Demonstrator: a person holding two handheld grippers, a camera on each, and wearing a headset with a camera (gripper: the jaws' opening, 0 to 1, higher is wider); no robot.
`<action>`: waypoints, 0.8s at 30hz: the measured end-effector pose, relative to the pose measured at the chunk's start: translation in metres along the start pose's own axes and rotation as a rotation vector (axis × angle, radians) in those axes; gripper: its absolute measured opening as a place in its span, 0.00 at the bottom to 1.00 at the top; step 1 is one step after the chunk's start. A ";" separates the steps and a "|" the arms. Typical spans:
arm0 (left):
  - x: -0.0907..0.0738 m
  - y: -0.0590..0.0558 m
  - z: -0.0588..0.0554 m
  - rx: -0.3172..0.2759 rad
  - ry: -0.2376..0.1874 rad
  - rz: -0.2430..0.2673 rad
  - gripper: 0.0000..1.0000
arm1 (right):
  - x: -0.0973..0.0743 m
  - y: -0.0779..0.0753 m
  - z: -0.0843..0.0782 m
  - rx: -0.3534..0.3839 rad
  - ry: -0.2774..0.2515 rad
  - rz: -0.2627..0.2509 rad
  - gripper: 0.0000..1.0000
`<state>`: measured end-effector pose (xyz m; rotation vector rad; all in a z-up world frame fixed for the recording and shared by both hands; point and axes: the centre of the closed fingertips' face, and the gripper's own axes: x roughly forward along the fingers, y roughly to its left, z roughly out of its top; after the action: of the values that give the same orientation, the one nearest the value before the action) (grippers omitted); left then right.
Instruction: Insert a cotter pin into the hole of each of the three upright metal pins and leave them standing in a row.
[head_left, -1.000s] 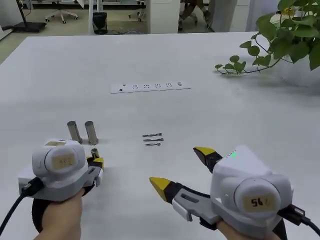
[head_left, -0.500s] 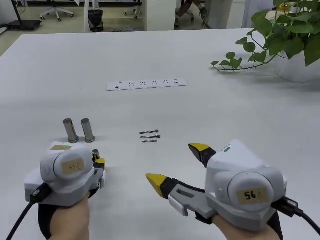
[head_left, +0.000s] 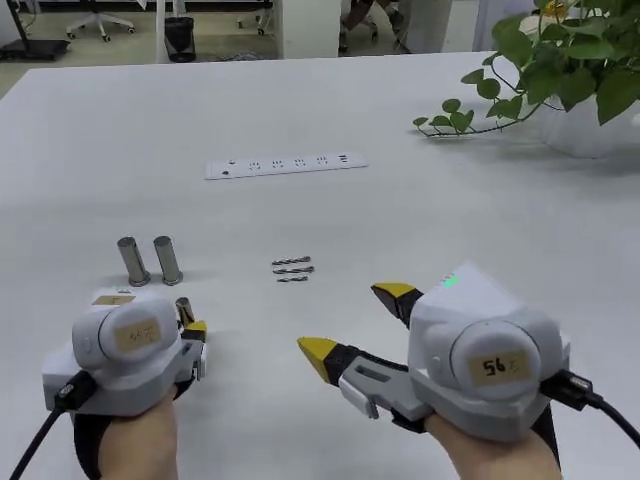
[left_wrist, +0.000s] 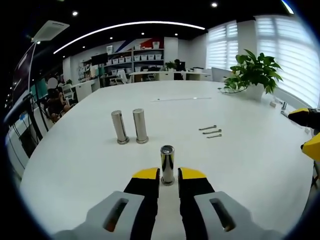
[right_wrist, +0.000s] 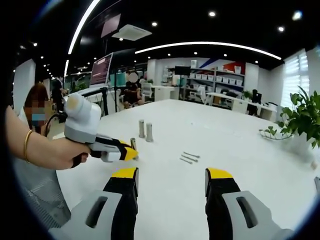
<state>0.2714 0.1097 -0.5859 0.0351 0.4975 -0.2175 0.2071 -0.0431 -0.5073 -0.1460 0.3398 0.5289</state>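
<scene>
Nearest the cotter pins (head_left: 291, 270): the right gripper (head_left: 357, 320)

Head view: they lie flat, long axes left-right, ahead-left of its wide-open jaws. Left gripper view: the left gripper (left_wrist: 169, 175) is closed narrow on an upright metal pin (left_wrist: 167, 161); two more pins (left_wrist: 129, 126) stand beyond. Right gripper view: the cotter pins lie ahead, framed by the spread jaws.

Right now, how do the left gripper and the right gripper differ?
The left gripper has its jaws closed on an upright metal pin; the right gripper has jaws wide open and empty. The left gripper sits near the two free pins, the right gripper short of the cotter pins. Both have yellow tips.
</scene>
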 end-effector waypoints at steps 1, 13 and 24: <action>0.000 0.000 0.000 0.003 0.000 0.000 0.14 | 0.001 -0.001 0.000 0.022 0.009 0.014 0.50; -0.023 0.003 0.015 0.026 -0.016 -0.049 0.40 | 0.025 -0.017 -0.002 -0.089 0.232 0.187 0.28; -0.049 0.004 0.027 0.000 -0.028 -0.162 0.61 | 0.060 -0.029 -0.007 -0.211 0.403 0.299 0.24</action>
<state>0.2433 0.1208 -0.5389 -0.0080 0.4731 -0.3765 0.2691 -0.0415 -0.5337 -0.4132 0.7056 0.8333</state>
